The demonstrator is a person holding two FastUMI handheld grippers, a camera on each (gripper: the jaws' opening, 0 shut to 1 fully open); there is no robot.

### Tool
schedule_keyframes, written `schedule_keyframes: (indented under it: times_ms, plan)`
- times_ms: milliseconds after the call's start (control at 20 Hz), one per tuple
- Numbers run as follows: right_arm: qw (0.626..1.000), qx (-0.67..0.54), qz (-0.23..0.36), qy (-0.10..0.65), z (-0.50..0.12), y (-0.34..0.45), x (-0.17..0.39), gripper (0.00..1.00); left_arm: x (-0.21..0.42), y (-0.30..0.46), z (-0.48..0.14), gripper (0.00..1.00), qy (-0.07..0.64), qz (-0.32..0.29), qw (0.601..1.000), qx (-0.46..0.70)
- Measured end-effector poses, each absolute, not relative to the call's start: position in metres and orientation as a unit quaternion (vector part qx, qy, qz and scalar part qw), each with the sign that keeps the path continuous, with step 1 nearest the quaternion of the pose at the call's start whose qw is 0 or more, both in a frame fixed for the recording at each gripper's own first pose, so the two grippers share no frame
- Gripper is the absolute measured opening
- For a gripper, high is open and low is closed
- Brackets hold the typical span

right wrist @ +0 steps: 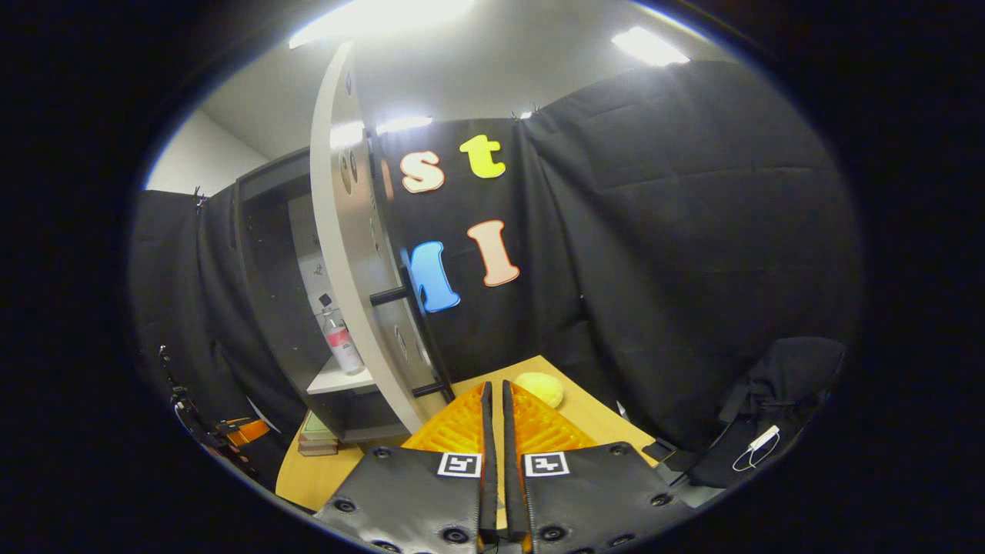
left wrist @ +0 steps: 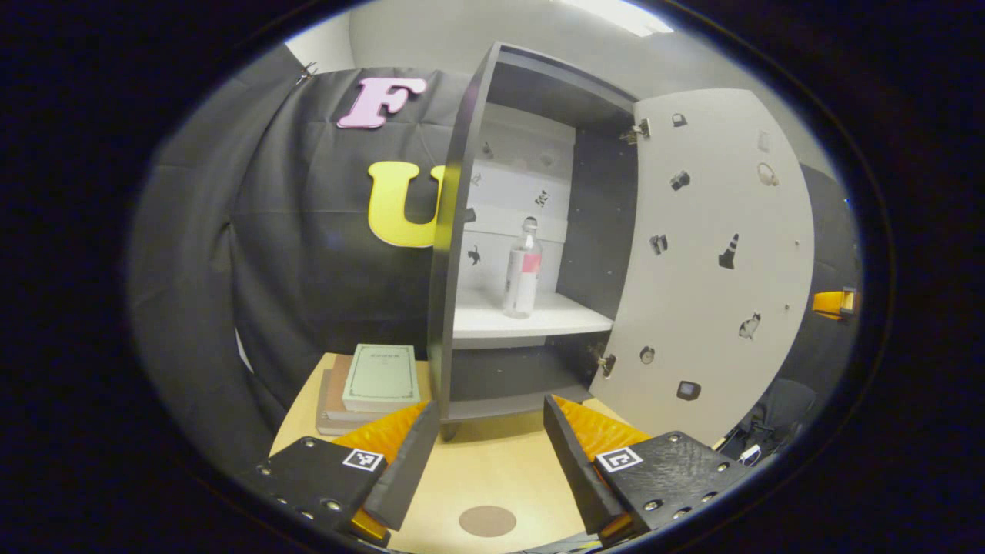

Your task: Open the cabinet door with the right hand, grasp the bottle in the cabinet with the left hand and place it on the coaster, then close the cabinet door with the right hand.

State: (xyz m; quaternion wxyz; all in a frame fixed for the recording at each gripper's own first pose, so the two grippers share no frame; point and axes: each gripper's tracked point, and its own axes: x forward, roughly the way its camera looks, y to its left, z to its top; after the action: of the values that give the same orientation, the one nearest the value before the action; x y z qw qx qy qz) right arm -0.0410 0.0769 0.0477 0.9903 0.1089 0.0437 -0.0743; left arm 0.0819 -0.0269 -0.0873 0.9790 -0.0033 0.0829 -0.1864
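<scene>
A dark cabinet (left wrist: pixel 454 254) stands on the wooden table with its pale door (left wrist: pixel 708 261) swung wide to the right. On its white shelf (left wrist: pixel 531 317) stands an upright clear bottle (left wrist: pixel 522 269) with a red label. In the left gripper view my left gripper (left wrist: pixel 489 423) is open, well short of the shelf and below it, above a round brown coaster (left wrist: pixel 487 521) on the table. In the right gripper view my right gripper (right wrist: pixel 496 396) is shut on nothing, just right of the door's edge (right wrist: pixel 342 254) and its dark bar handle (right wrist: pixel 415 338). The bottle (right wrist: pixel 341 344) shows past the door.
Stacked books (left wrist: pixel 373 381) lie on the table left of the cabinet. A yellow rounded object (right wrist: pixel 540 387) rests on the table beyond my right gripper. Dark cloth walls surround the booth, and a black bag with a white cable (right wrist: pixel 758 446) lies at lower right.
</scene>
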Motion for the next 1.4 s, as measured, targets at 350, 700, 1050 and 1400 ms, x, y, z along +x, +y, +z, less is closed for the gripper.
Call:
schedule_keyframes:
  times_ms: [350,700,1050,1400]
  plan:
    - [0.988,0.091,-0.113,0.053,0.051,0.038,-0.031,0.19,0.134,-0.048,-0.001,0.83,0.049,-0.207,0.975,-0.059]
    - [0.989,0.095,-0.101,0.048,0.051,-0.002,0.044,0.95,0.218,-0.081,0.046,0.84,0.012,-0.19,0.981,-0.048]
    - [0.989,0.055,-0.125,0.054,0.044,-0.042,0.103,0.96,0.299,-0.147,0.035,0.82,0.015,-0.197,0.98,-0.032]
    - [0.986,0.075,-0.122,0.089,0.019,-0.065,0.139,0.96,0.373,-0.185,0.0,0.82,0.033,-0.182,0.983,-0.023]
